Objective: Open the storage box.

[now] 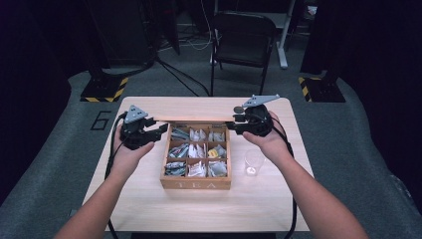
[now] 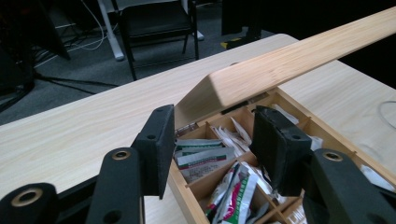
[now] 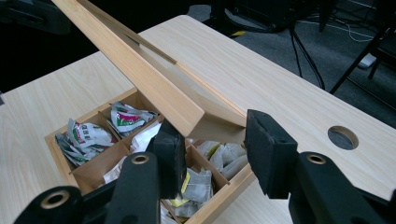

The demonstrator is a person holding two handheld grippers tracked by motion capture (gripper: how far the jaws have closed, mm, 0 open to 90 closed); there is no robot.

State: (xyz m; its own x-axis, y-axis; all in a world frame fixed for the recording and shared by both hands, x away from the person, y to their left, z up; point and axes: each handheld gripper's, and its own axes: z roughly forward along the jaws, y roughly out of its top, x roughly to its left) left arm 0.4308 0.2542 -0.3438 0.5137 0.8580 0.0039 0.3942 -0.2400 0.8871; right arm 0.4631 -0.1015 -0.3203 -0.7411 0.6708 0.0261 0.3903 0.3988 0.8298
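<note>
On the pale wooden bench (image 1: 149, 209), near its middle, sits a light wooden tea box with nine compartments (image 1: 196, 183), the word TEA on its front wall and foil and paper tea sachets (image 1: 197, 169) packed into the cells. Its flat wooden lid (image 1: 194, 119) is raised off the front rim and stands open along the far edge of the box, tilted up like a ramp in both gripper views.

At the lid's left end is the left gripper (image 1: 152, 133), a black two-jaw tool with a grey three-cornered plate on top. In the left gripper view its jaws stand parted, one on each side of the lid's corner (image 2: 219, 86); the pads look clear of the wood, though the angle makes contact hard to rule out.

At the lid's right end is the right gripper (image 1: 238, 123), held a little higher. In the right gripper view its jaws are also parted, the lid's corner (image 3: 187, 112) lying just beyond them, and no pad presses on it. So both grippers read as released.

Just right of the box, near the person's right wrist, stands a small clear plastic cup (image 1: 254, 162), upright. Beyond the bench stands a black folding chair (image 1: 242, 37) on grey carpet.
</note>
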